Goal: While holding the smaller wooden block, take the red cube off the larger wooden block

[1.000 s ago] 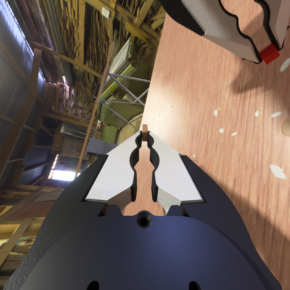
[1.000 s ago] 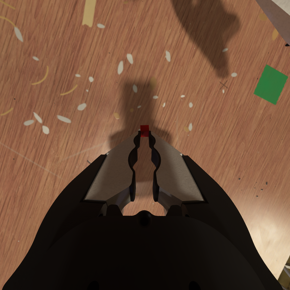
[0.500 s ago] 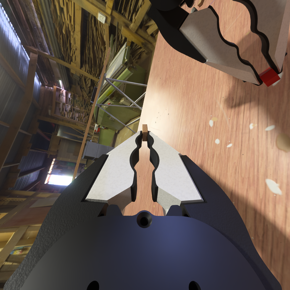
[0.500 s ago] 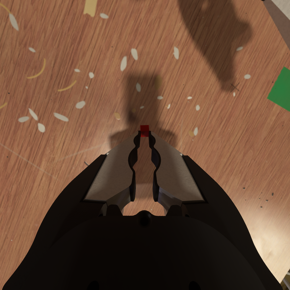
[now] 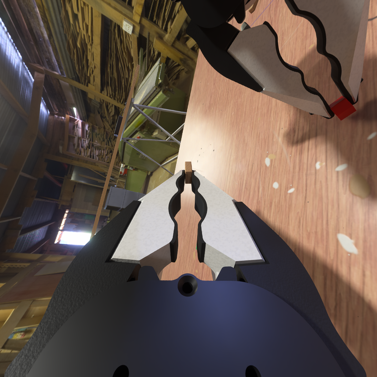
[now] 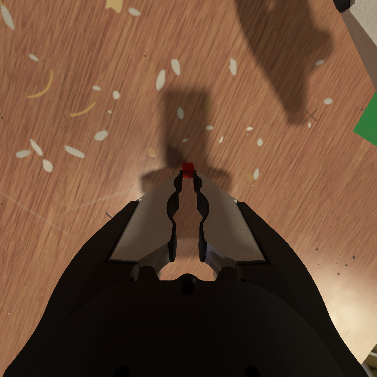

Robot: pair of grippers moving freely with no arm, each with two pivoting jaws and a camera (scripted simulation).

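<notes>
My left gripper is shut on the smaller wooden block, a thin tan piece that sticks out past the fingertips, held sideways beside the wooden table. My right gripper is shut on the red cube and holds it above the table, looking down. The right gripper also shows in the left wrist view at the upper right, with the red cube between its tips. The larger wooden block is not in view.
A green patch lies on the table at the right edge of the right wrist view. Pale flecks and curled shavings are scattered over the wood. The table edge borders a workshop with green machinery.
The right gripper with the red cube has drifted lower in the left wrist view. In the right wrist view the green patch has slid off toward the right edge. Both grips are unchanged.
</notes>
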